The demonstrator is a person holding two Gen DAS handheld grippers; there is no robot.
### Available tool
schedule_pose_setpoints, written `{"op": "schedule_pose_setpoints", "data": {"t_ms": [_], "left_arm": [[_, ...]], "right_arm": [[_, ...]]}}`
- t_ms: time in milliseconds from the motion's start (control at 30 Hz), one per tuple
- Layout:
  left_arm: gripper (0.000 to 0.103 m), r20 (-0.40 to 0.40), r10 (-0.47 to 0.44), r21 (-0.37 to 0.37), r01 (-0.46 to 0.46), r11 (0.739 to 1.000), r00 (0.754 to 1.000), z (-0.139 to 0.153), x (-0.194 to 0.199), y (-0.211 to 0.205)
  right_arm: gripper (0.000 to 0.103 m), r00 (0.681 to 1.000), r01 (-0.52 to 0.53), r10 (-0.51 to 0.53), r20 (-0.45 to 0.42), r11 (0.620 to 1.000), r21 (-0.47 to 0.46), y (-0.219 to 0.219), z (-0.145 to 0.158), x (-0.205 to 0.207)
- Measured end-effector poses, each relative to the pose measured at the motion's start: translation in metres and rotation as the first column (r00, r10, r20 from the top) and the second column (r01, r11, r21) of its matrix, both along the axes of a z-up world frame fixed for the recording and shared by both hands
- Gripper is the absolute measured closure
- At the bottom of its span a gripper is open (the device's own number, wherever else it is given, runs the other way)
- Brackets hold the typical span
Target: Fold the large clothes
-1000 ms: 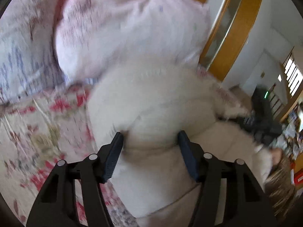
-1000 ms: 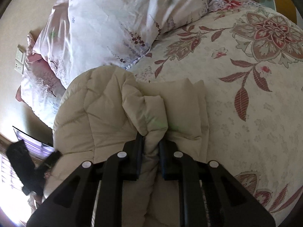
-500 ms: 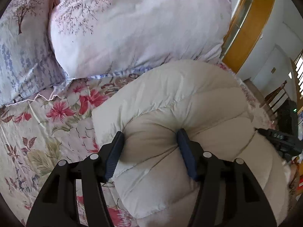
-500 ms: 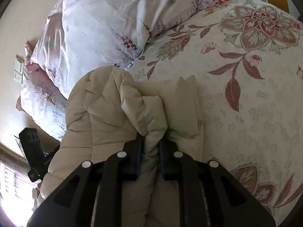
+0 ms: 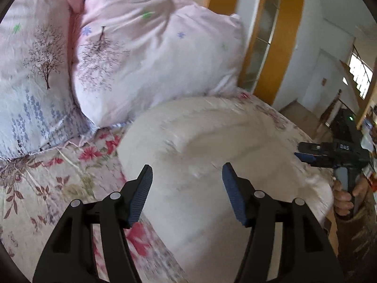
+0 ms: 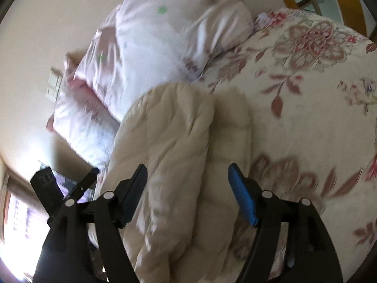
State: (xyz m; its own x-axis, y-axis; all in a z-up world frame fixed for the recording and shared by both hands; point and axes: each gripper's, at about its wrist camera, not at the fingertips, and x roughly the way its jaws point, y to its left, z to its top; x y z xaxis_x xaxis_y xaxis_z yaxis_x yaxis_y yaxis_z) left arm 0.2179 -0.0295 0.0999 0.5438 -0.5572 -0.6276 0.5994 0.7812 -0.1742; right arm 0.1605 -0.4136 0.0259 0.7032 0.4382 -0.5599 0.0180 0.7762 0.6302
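So the bed (image 6: 306, 108) fills most of both views, covered in a cream spread with big red and pink flowers. Two pale pink pillows (image 5: 150, 66) with a tree print are propped at the far end against the wall.

The cream puffer jacket (image 6: 179, 141) is lying bunched up on the bed, its far end just short of the pillows. In the right wrist view it looks folded over itself, a thicker quilted roll on the left and a flatter layer peeking out on its right, though the frame is pretty blurry so I wouldn't swear to how the layers stack.

The right hand-held gripper (image 6: 187, 193) has just been opening: its jaws now stand wide, released, with the jacket's near end lying below and between them and neither pad pressing on it. The left hand-held gripper (image 5: 187, 188) is also spread apart, hovering over the jacket's near left part, pads clear of the fabric.

At the right edge of the left wrist view you can see a hand (image 5: 344, 198) wrapped around the right gripper's grey handle, just past the jacket's right edge.
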Motion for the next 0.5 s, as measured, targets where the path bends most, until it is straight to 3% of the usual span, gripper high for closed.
{"op": "schedule_pose_setpoints", "data": {"t_ms": [33,133,267,500], "left_arm": [[0.04,-0.01,-0.015,0.004,0.015,1.0,1.0,-0.002,-0.006,-0.003],[0.04,-0.034,-0.037,0.036,0.038,0.999,0.999,-0.009,-0.016,-0.008],[0.04,-0.063,-0.027,0.058,0.03,0.998,0.998,-0.02,-0.017,-0.009],[0.039,-0.08,-0.031,0.087,0.038,0.996,0.996,-0.031,-0.023,-0.012]], "right_arm": [[0.033,1.0,-0.015,0.015,-0.01,1.0,-0.002,0.006,-0.003,0.0],[0.081,0.998,-0.049,0.049,-0.04,0.999,0.01,0.021,-0.015,0.0],[0.091,0.999,0.019,-0.018,-0.029,1.0,0.013,0.015,-0.018,-0.01],[0.09,0.992,0.098,-0.101,-0.081,0.995,-0.033,0.015,-0.038,-0.017]]}}
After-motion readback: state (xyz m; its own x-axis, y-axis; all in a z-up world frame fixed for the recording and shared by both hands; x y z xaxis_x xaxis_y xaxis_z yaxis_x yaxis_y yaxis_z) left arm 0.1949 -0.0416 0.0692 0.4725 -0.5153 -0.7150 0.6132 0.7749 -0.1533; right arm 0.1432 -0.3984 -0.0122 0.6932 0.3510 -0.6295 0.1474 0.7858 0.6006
